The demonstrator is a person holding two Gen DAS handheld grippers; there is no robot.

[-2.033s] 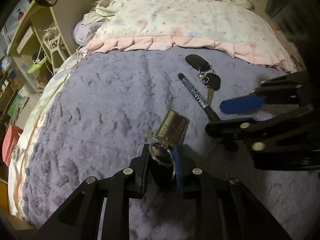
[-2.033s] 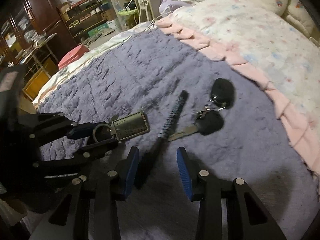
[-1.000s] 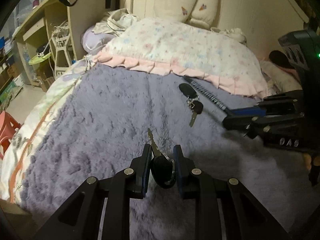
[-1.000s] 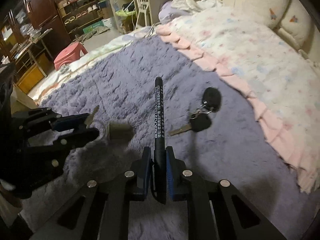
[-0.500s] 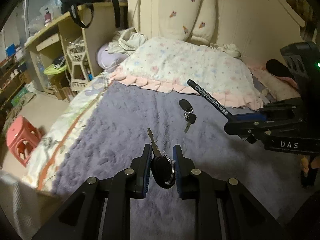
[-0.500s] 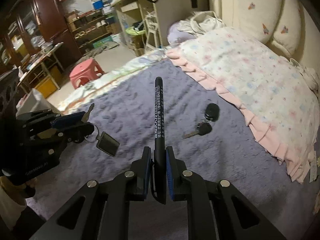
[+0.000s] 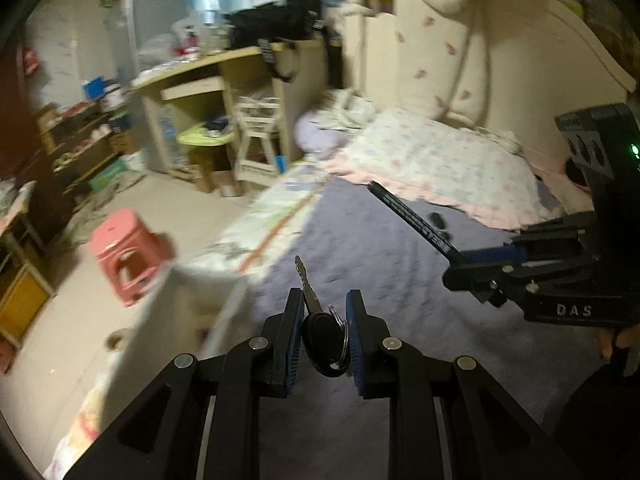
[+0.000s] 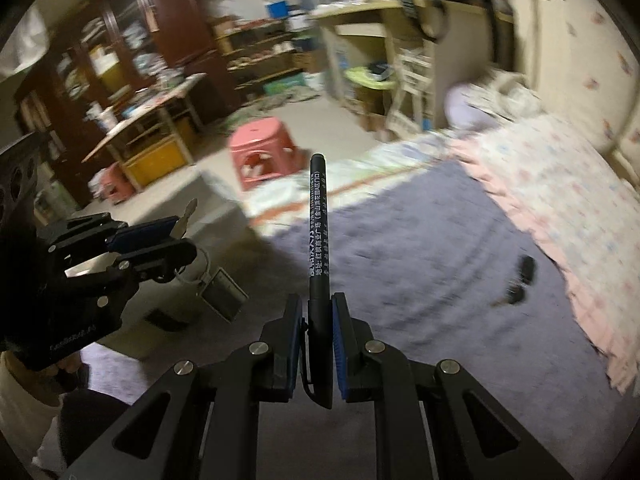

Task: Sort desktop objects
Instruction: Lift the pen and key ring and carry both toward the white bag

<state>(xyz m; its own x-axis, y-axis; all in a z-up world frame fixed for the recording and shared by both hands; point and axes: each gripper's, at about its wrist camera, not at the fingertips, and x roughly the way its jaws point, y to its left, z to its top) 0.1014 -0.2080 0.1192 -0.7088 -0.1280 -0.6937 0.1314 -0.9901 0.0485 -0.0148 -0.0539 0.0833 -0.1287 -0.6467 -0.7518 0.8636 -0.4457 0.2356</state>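
Observation:
My left gripper (image 7: pixel 323 309) is shut on a black-headed key (image 7: pixel 325 338) whose blade sticks up past the pads. In the right wrist view the same gripper (image 8: pixel 160 236) shows at the left, and a metal tag (image 8: pixel 222 294) dangles from the key's ring. My right gripper (image 8: pixel 316 312) is shut on a black pen (image 8: pixel 317 240) with white lettering, pointing forward. In the left wrist view the pen (image 7: pixel 412 216) slants up out of the right gripper (image 7: pixel 476 258). Both are lifted above the purple blanket (image 8: pixel 420 248). A second bunch of keys (image 8: pixel 520 276) lies on the blanket.
A floral quilt with a pink frill (image 7: pixel 432 160) covers the bed's far end. Off the bed's edge stand a pink stool (image 8: pixel 264 152), a light box-like surface (image 7: pixel 188 320), a desk (image 7: pixel 224 92) and dark cabinets (image 8: pixel 140 52).
Both grippers have risen with the key and the pen and swung left. The views now take in the floor, stool and desk. The second keys look smaller.

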